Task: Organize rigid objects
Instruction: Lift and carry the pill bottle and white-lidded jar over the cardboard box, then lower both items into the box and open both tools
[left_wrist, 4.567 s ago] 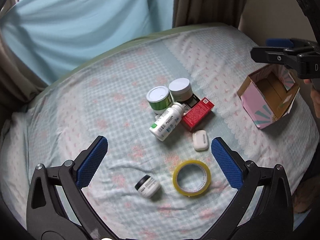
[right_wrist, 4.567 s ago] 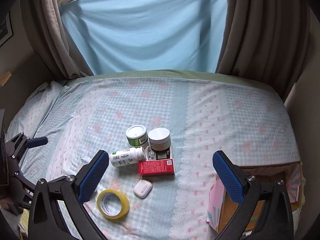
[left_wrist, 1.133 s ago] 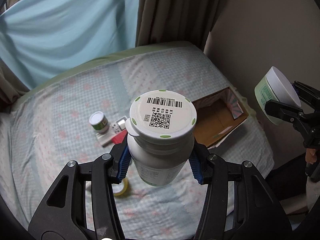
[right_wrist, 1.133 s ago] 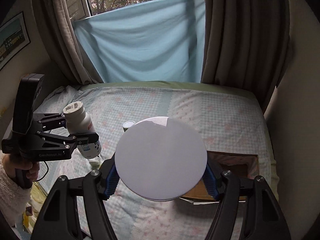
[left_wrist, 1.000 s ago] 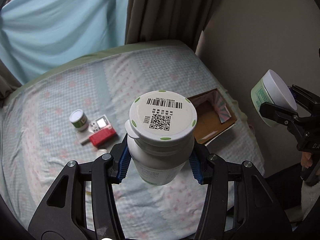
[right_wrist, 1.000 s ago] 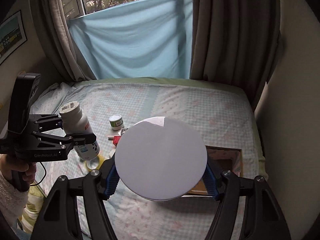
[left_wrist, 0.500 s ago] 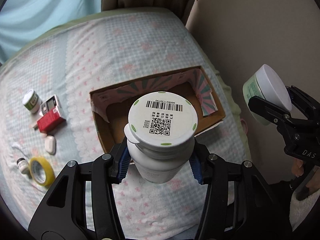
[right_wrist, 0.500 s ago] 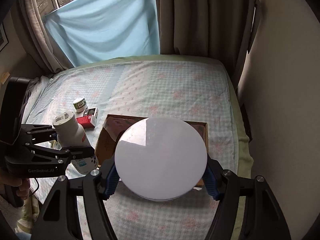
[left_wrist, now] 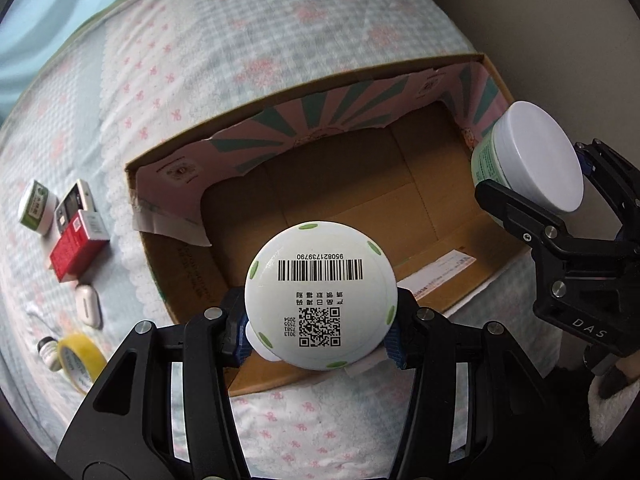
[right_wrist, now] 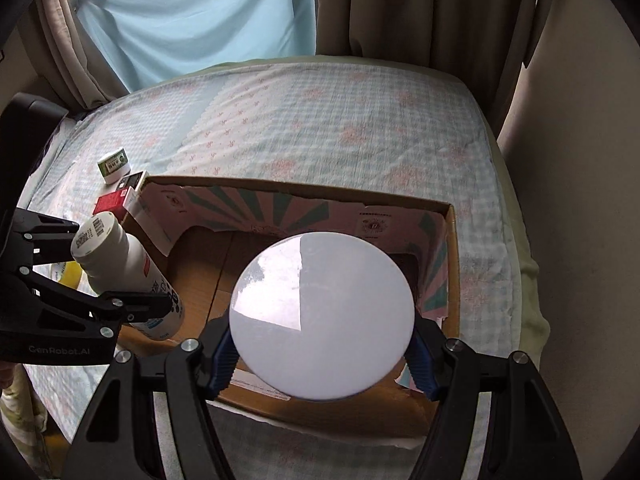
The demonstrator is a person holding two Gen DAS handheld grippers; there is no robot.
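My left gripper point(left_wrist: 320, 344) is shut on a white pill bottle point(left_wrist: 321, 295) with a barcode on its cap, held over the near edge of an open cardboard box point(left_wrist: 168, 264). The bottle also shows in the right wrist view point(right_wrist: 120, 276). My right gripper point(right_wrist: 322, 354) is shut on a white-lidded green jar point(right_wrist: 322, 322), held over the box point(right_wrist: 450, 248); the jar also shows in the left wrist view point(left_wrist: 528, 160) at the box's right end. The box interior looks empty.
On the checked bedspread left of the box lie a green-labelled tub point(left_wrist: 37, 208), a small scale point(left_wrist: 74, 204), a red carton point(left_wrist: 78, 246), a white earbud case point(left_wrist: 88, 306), a yellow tape roll point(left_wrist: 78, 360) and a small jar point(left_wrist: 48, 350). A wall stands on the right.
Both grippers have moved down and closer to the box with their objects still held. The box now fills the middle of both views.
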